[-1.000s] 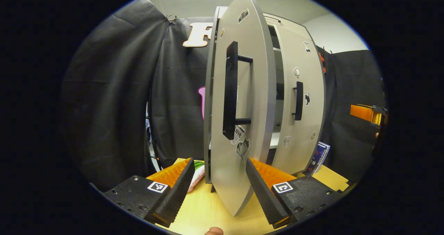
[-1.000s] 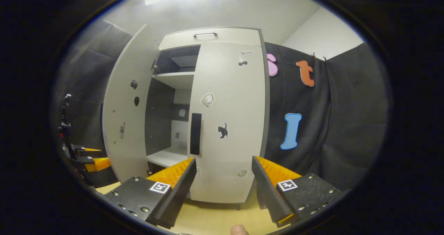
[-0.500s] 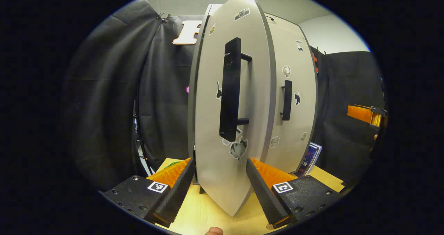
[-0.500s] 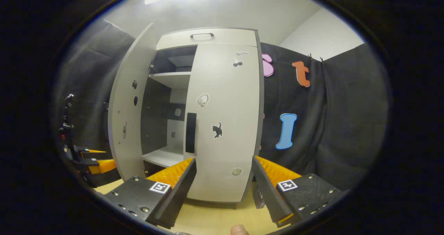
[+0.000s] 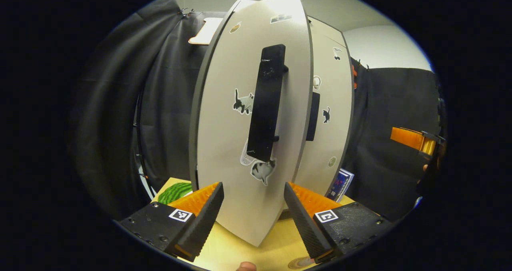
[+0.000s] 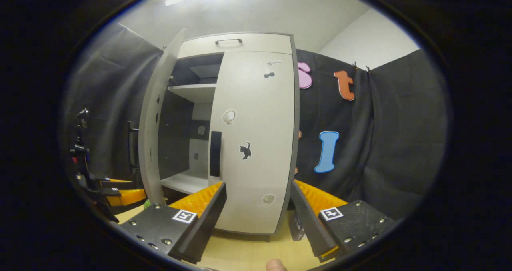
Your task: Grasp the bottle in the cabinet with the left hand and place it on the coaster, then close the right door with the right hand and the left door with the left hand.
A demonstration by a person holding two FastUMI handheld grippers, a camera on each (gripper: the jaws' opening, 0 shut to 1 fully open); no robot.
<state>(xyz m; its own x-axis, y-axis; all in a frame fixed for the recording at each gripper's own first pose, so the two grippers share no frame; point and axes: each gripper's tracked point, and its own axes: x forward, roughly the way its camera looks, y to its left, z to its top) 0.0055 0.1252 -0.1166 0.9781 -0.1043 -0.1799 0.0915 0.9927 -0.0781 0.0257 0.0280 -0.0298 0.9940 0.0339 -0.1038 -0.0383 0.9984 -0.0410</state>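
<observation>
Left tool [image 5: 252,211] gapes empty, fingers either side of the left door [image 5: 248,143], ajar over the tabletop [image 5: 240,249]; right tool [image 6: 258,209] spread, facing the shut right door [image 6: 256,143]; green mat [image 5: 174,191] at the cabinet's left corner.

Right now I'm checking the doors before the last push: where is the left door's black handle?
In the left gripper view, the black handle stands upright on the left door, dead ahead above the open left gripper.
</observation>
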